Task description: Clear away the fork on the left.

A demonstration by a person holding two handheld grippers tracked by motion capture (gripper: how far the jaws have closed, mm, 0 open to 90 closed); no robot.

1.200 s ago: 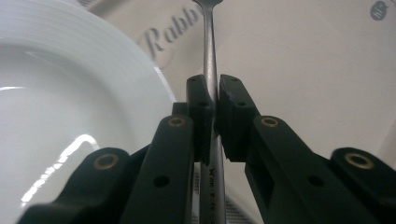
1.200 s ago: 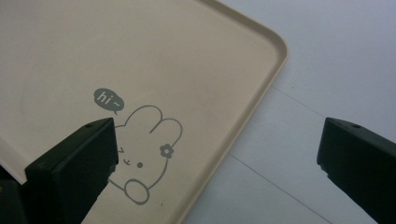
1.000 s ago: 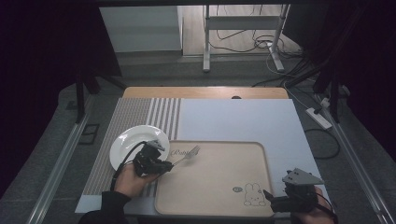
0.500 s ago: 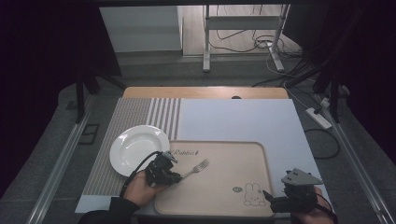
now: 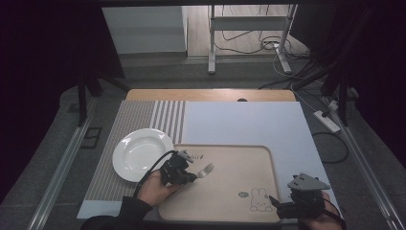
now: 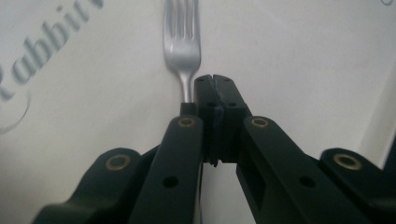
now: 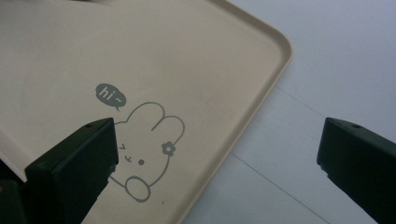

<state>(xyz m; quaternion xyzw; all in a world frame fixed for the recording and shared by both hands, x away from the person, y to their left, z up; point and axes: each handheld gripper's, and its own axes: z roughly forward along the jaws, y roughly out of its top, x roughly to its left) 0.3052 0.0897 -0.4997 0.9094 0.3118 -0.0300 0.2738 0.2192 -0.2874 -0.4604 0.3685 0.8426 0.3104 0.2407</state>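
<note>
The left tool (image 5: pixel 191 176) is clamped on a fork's (image 6: pixel 182 44) handle above a beige tray (image 5: pixel 230 211). The right tool (image 7: pixel 219 158) stands wide apart, holding nothing, over the tray's corner.

High view looks down from above; gripper views sit close (sharing the tray (image 5: pixel 230 191)).

We see a shiny metal fork (image 6: pixel 182 44) over a smooth matt beige plastic tray (image 5: pixel 239 163), a glossy white plate (image 5: pixel 136 155) left of the tray on a woven striped mat (image 5: pixel 143 120).
</note>
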